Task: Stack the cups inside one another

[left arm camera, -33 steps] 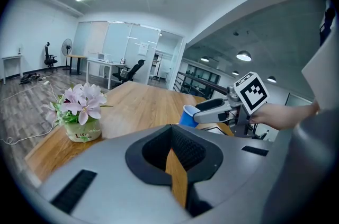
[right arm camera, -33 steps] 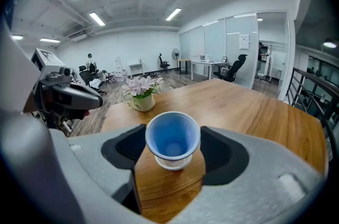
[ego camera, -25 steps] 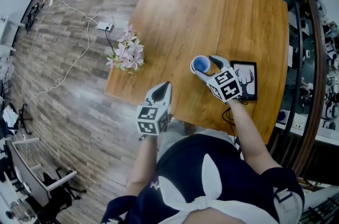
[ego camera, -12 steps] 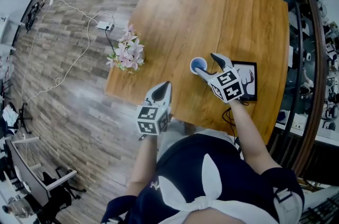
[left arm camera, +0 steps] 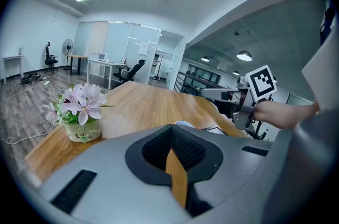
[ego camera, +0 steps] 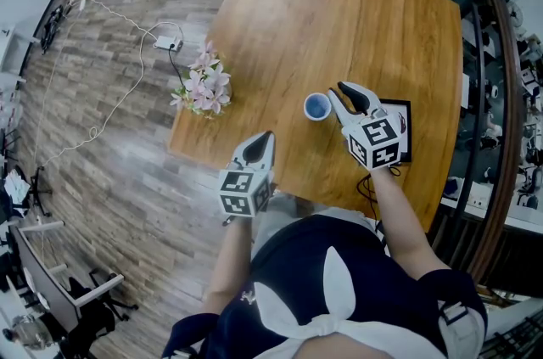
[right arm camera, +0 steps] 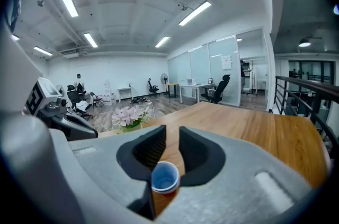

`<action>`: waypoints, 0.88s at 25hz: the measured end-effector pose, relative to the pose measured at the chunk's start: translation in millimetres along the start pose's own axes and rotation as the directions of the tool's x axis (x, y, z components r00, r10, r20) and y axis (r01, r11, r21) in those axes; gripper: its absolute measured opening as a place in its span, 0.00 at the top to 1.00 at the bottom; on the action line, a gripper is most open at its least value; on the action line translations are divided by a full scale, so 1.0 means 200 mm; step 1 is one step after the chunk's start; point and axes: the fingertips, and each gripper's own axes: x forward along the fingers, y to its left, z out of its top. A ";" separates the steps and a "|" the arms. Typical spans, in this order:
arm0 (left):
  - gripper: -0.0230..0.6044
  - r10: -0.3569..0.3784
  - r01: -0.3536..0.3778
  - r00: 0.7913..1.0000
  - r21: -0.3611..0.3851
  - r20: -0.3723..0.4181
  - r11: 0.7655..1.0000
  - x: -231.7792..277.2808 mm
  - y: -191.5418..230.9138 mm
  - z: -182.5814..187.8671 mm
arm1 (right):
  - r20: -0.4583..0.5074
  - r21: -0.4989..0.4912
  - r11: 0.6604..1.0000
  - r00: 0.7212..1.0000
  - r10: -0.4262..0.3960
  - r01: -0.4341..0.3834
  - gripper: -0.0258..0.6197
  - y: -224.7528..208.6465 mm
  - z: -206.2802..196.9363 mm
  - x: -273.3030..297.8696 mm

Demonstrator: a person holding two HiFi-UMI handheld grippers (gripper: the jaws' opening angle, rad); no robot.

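On the tabletop the blue cup stands free, jaws of the right gripper have just been closing empty, those of the left gripper sit together: stacking seems done, so withdraw.

My left gripper, held close before my torso, points forward and down, fingers seemingly met at the tips. My right gripper, forearm outstretched, sits farther ahead; its fingers have just been closing and stand narrowly apart, gripping nothing.

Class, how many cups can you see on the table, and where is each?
1. A blue cup stands on the wooden table, beside the framed picture. Others may be nested inside it, unseen.
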 end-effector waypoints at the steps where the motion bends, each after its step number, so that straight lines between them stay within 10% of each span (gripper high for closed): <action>1: 0.94 0.007 -0.007 1.000 -0.001 0.010 1.000 0.00 0.00 0.02 | 0.014 -0.001 1.000 1.000 -0.010 0.010 0.89 -0.01 0.02 -0.02; 22: 0.94 -0.003 0.003 1.000 0.009 0.011 1.000 -0.01 -0.02 0.02 | 0.079 -0.054 0.998 0.997 0.016 -0.012 0.96 0.03 0.09 -0.10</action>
